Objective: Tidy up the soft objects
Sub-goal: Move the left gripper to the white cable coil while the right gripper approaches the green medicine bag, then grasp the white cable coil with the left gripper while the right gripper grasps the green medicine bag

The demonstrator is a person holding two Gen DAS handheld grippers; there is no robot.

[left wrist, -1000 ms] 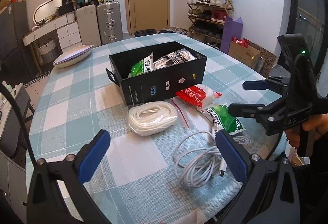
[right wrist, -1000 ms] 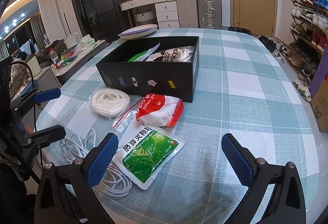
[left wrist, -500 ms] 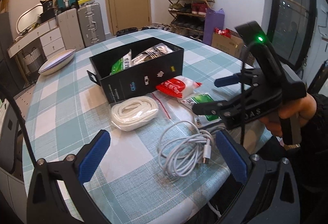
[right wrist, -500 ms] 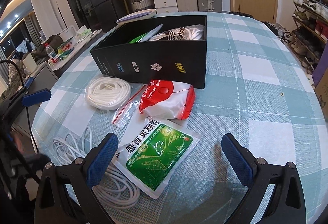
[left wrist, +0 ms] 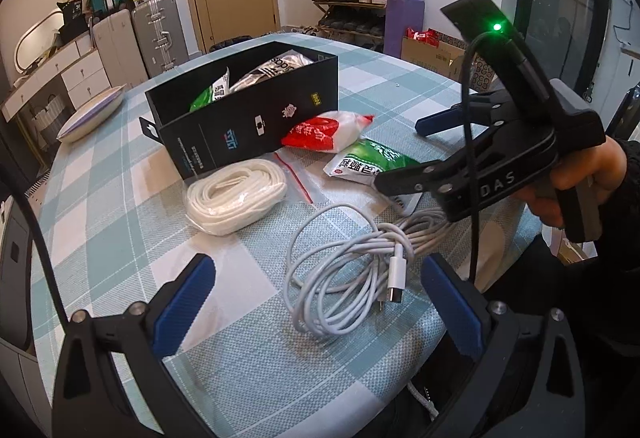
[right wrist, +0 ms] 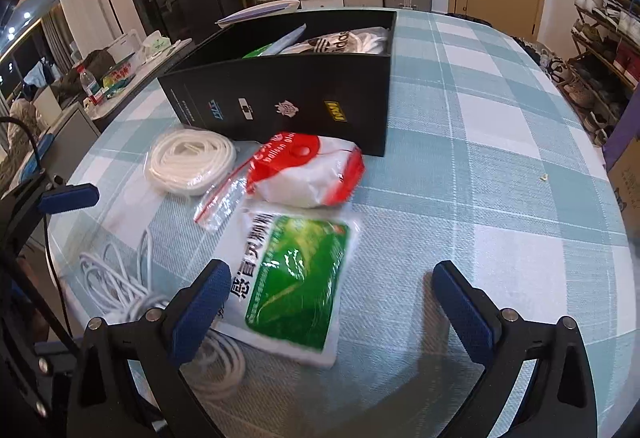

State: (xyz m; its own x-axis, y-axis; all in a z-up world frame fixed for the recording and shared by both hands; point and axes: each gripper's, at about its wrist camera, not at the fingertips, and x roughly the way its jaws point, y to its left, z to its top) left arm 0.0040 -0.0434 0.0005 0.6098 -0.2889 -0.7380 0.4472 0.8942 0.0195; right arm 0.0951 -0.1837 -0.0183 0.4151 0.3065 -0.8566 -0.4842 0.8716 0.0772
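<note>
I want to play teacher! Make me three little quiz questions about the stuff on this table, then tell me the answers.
1. True or false: the black box is empty.
2. Which packet lies nearest the right gripper? A) the green packet B) the red and white packet C) the white rope coil
3. Fill the gap: the left gripper is open above the loose white ____.

Key
1. False: packets already sit inside it.
2. A: the green packet lies just ahead of its open fingers.
3. Cable: a charging cable in loose loops, with its plug showing.
</note>
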